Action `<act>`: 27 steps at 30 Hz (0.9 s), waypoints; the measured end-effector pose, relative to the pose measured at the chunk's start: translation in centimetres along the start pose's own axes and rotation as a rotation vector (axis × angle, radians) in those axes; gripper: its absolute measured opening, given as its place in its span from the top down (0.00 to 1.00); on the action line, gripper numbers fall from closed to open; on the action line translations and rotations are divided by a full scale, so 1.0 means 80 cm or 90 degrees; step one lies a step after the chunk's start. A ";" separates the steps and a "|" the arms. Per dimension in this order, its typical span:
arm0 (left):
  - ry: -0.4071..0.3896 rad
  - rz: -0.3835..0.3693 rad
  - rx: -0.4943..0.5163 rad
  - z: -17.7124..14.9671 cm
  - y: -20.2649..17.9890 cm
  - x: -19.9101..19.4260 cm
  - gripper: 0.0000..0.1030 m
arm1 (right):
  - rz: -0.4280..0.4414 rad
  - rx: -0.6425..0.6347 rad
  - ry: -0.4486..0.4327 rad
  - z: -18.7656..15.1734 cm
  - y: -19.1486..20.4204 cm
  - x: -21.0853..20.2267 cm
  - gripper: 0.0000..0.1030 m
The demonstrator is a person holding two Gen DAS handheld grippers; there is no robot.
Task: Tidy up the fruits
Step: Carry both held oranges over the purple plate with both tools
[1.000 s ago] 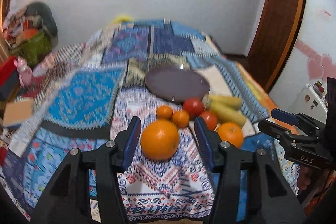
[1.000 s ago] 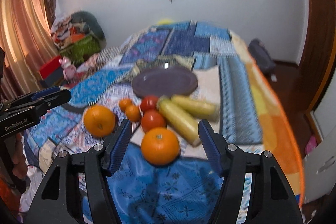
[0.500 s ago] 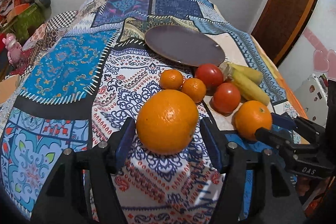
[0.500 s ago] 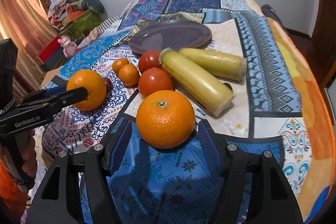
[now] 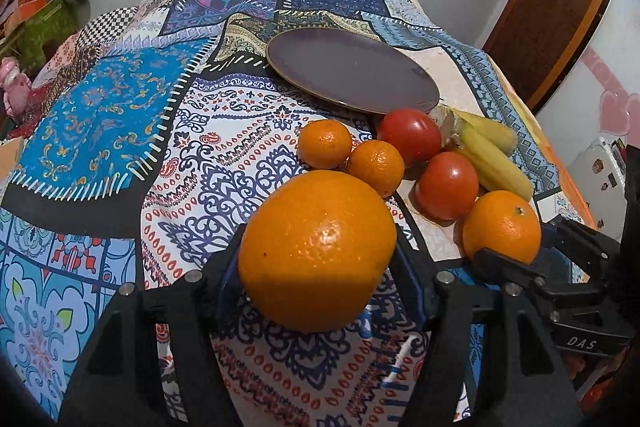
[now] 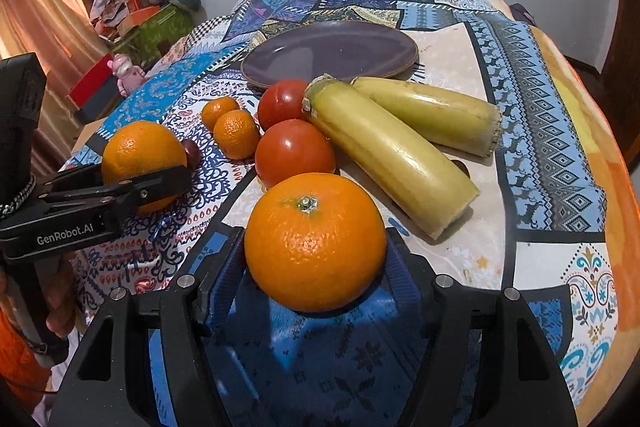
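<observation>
1. Fingers (image 5: 230,267) of the left gripper (image 5: 318,267) stood on either side of a large orange (image 5: 318,251), their blue pads against its flanks; whether they pressed it firmly I could not tell. The fruit sat on the patterned bedspread (image 5: 100,115).
2. Fingers (image 6: 224,267) of the right gripper (image 6: 316,267) bracketed a second orange (image 6: 316,241), stem end up, in the same way, and the firmness of that contact could not be judged either.
3. From the right wrist view, the left gripper (image 6: 144,183) showed at 9 o'clock, its black finger lying across the first orange (image 6: 144,157).
4. From the left wrist view, the right gripper (image 5: 516,255) showed at 3 o'clock with the second orange (image 5: 502,227) between its fingers.
5. At 12 o'clock from the second orange sat two tomatoes (image 6: 294,153), one behind the other and touching.
6. At 11 o'clock lay two small tangerines (image 6: 236,133), side by side.
7. At 1 o'clock lay two pale yellow corn cobs (image 6: 392,163), angled together, their near ends toward the tomatoes.
8. Beyond all the fruit, at 12 o'clock, a dark purple plate (image 6: 332,51) rested on the bedspread, bare on top.
9. A small dark round fruit (image 6: 192,151) sat just beside the first orange.
</observation>
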State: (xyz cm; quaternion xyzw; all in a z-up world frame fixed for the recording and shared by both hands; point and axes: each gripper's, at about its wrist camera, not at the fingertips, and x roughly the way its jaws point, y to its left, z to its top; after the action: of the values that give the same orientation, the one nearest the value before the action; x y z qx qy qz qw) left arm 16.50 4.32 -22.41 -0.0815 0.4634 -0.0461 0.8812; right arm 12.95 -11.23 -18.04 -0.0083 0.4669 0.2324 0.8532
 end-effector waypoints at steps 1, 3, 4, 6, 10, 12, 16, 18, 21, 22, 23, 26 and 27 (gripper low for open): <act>-0.002 -0.001 0.001 -0.001 -0.001 -0.002 0.38 | 0.000 -0.001 0.000 0.000 0.001 -0.001 0.38; -0.003 -0.004 0.005 -0.001 -0.002 -0.005 0.38 | -0.001 -0.004 0.000 0.001 0.001 -0.002 0.39; -0.003 -0.004 0.008 -0.001 -0.004 -0.007 0.39 | -0.002 -0.004 -0.001 0.001 0.002 -0.003 0.39; -0.005 -0.004 0.010 0.000 -0.006 -0.011 0.39 | -0.005 -0.007 -0.005 0.002 0.003 -0.006 0.39; -0.014 -0.009 0.008 0.004 -0.008 -0.023 0.41 | 0.001 -0.010 -0.030 0.007 0.003 -0.022 0.39; -0.026 -0.009 0.011 0.008 -0.011 -0.032 0.41 | 0.000 -0.014 -0.048 0.012 0.004 -0.032 0.39; -0.058 -0.012 0.018 0.018 -0.016 -0.052 0.41 | -0.004 -0.015 -0.080 0.025 0.003 -0.048 0.39; -0.074 -0.011 0.022 0.025 -0.018 -0.061 0.41 | -0.009 -0.016 -0.096 0.034 0.002 -0.055 0.39; -0.100 -0.007 0.035 0.042 -0.024 -0.076 0.41 | -0.016 -0.019 -0.116 0.049 0.000 -0.061 0.39; -0.106 -0.006 0.036 0.048 -0.026 -0.078 0.41 | -0.018 -0.020 -0.124 0.054 -0.001 -0.063 0.39; -0.113 -0.006 0.038 0.054 -0.027 -0.082 0.41 | -0.021 -0.022 -0.131 0.062 -0.002 -0.064 0.39; -0.134 -0.006 0.042 0.074 -0.030 -0.092 0.41 | -0.026 -0.024 -0.153 0.077 -0.004 -0.071 0.39; -0.141 -0.005 0.045 0.081 -0.032 -0.095 0.41 | -0.031 -0.028 -0.163 0.083 -0.004 -0.073 0.39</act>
State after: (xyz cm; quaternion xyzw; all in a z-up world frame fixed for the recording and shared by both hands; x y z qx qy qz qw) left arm 17.55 3.64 -12.20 -0.0568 0.3610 -0.0568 0.9291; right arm 15.66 -12.30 -9.68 -0.0087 0.3485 0.2212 0.9108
